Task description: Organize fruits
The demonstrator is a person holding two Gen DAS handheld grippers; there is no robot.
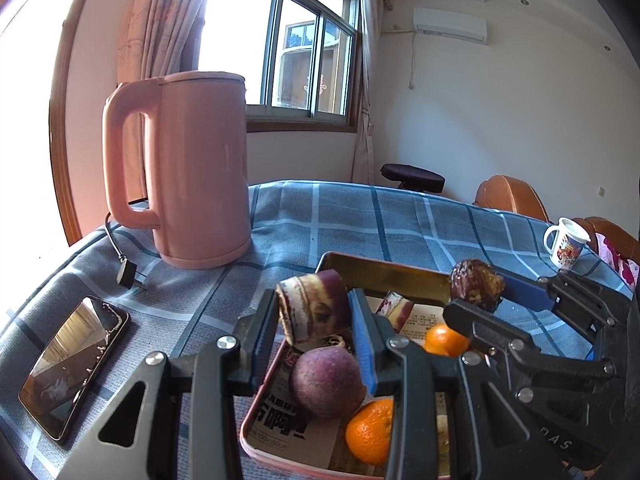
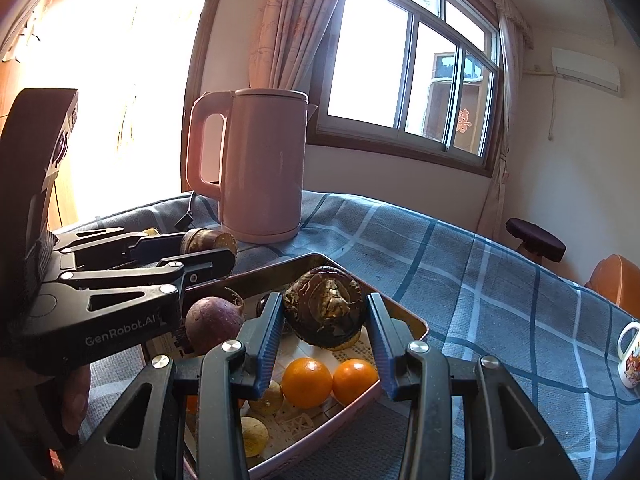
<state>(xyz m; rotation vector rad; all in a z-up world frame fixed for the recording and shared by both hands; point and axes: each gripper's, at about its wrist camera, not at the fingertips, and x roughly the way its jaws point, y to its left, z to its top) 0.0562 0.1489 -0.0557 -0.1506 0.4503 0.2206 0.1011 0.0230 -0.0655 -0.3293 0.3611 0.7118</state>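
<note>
Your left gripper [image 1: 314, 314] is clamping a purple cut cane stub [image 1: 310, 307] — axis tilted upward-left; your right gripper [image 2: 322, 322] is squeezing a dark wrinkled round fruit [image 2: 325, 312] — above the pink-rimmed metal tray [image 2: 404, 322].

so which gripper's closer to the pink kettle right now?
Left. The left gripper, clamping a cut purple piece, sits at the tray edge facing the kettle. The right gripper, holding a dark brown fruit, hangs over the tray's far side.
</note>
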